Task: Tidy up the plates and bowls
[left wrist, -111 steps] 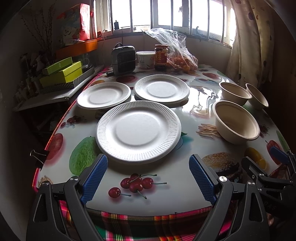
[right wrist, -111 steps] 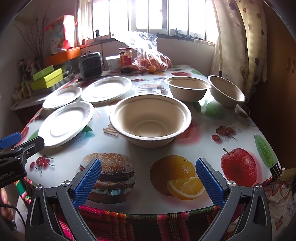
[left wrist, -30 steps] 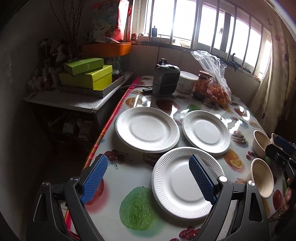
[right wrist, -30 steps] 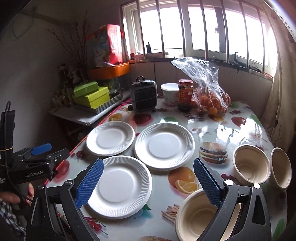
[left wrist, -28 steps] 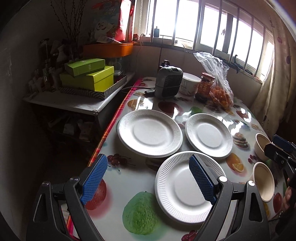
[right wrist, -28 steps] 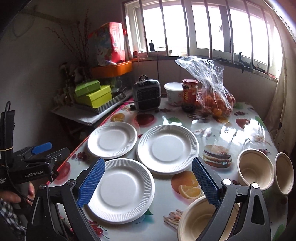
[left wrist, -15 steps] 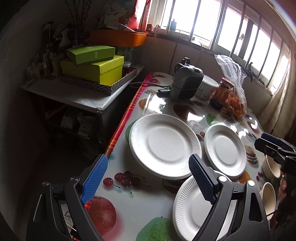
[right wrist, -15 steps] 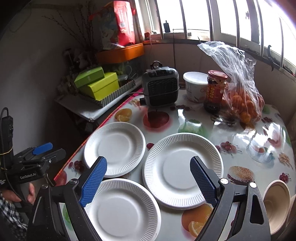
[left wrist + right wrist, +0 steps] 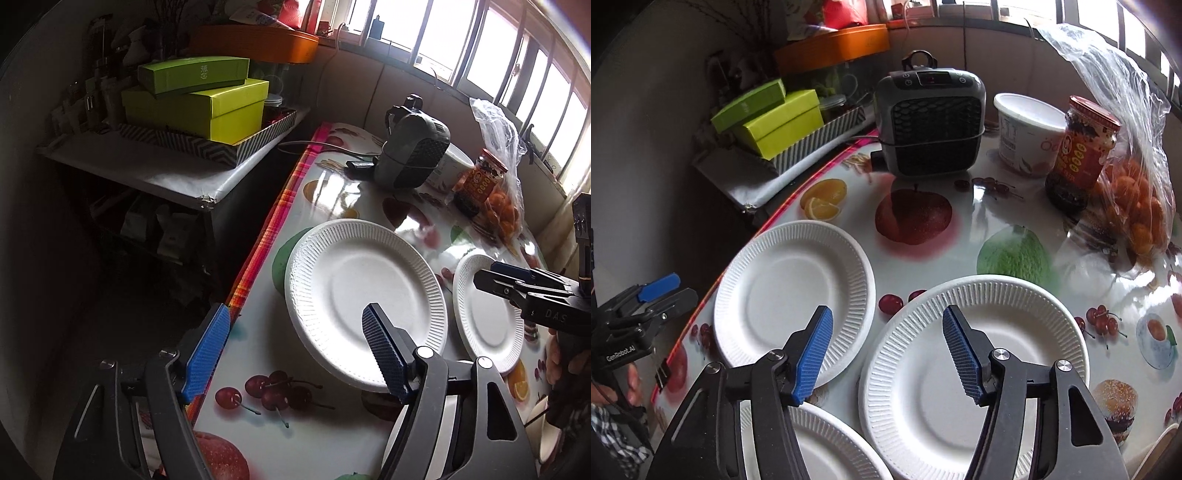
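Left wrist view: the left gripper point(image 9: 295, 356) is spread and closing, empty; a white paper plate point(image 9: 365, 295) lies at frame centre, its near rim behind the right finger.

Right wrist view: the right gripper point(image 9: 886, 354) is closing, pinching nothing; the edge of the second paper plate point(image 9: 975, 365) lies between the fingers, lower centre.

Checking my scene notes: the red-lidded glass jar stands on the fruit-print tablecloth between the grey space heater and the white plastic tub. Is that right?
Not quite. In the right wrist view the white plastic tub is the middle one, between the grey space heater and the red-lidded glass jar. All three do stand on the fruit-print tablecloth.
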`<state>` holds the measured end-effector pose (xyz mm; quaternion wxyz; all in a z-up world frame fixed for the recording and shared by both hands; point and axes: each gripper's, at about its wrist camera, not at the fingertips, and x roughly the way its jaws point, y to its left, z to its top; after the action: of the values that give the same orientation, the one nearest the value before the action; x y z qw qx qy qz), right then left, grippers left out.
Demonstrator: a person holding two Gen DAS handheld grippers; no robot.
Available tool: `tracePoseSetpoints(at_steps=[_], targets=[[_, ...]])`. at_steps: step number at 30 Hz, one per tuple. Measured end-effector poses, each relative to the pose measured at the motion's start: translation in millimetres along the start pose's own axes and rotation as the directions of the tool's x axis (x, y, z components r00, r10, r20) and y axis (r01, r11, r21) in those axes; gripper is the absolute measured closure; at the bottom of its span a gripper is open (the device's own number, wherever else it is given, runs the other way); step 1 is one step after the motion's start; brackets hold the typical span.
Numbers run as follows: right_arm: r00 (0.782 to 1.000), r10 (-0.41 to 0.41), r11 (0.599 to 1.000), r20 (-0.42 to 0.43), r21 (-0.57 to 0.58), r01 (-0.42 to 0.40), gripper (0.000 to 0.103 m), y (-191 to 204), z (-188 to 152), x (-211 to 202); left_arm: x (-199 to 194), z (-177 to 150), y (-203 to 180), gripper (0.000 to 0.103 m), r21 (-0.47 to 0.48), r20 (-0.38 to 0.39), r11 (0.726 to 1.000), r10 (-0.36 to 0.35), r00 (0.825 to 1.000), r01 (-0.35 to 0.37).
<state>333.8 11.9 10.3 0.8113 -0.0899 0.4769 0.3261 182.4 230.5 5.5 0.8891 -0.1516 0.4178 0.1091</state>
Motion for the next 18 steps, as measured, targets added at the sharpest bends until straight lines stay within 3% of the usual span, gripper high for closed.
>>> tracePoseSetpoints(at_steps=[3,12,18], targets=[[0.999,0.027,1.000,-0.027,-0.006,-0.027,0.052,2,6,16,7,1,2,0.040,-0.014,-0.020,1.000,-0.011,1.000,0.011],[0.994,0.074,0.997,-0.081,0.000,-0.075,0.055,3,15,46,20,2,5,0.041,-0.040,-0.043,0.999,-0.028,0.999,0.026],[0.989,0.102,0.995,-0.107,0.023,-0.100,0.064,0,13,59,30,-1,7,0.045,-0.076,-0.083,0.995,-0.064,0.995,0.057]])
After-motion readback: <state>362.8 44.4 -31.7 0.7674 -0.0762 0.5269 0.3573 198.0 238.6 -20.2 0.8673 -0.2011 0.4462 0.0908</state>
